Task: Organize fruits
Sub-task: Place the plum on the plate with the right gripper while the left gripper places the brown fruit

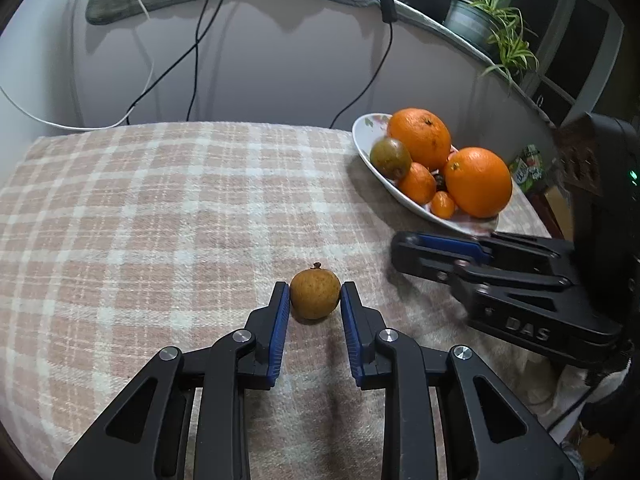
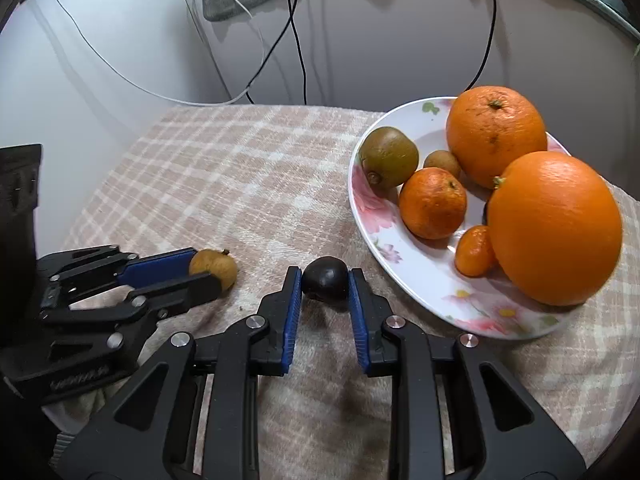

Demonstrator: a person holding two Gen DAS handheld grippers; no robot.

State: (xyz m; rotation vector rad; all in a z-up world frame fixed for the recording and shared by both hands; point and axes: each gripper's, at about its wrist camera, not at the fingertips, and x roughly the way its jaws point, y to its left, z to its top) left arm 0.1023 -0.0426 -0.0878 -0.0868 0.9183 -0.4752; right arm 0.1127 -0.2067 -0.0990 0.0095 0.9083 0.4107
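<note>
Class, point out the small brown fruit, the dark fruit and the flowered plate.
small brown fruit (image 1: 315, 295), left wrist view, front skin.
dark fruit (image 2: 324, 278), right wrist view, top.
flowered plate (image 2: 404, 264), right wrist view, bare near rim.

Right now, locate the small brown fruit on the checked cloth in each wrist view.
Left wrist view: the small brown fruit sits low centre, clamped in the left gripper.
Right wrist view: it shows at lower left, at the left gripper's tips.
Shared landmark: the floral plate of oranges, to its right.

Each tool, left tool (image 1: 315, 300) and right tool (image 2: 324, 284), has black angular arms with cut-out slots, silver round screws and ribbed blue pads (image 1: 280, 320); one side reads "DAS".
</note>
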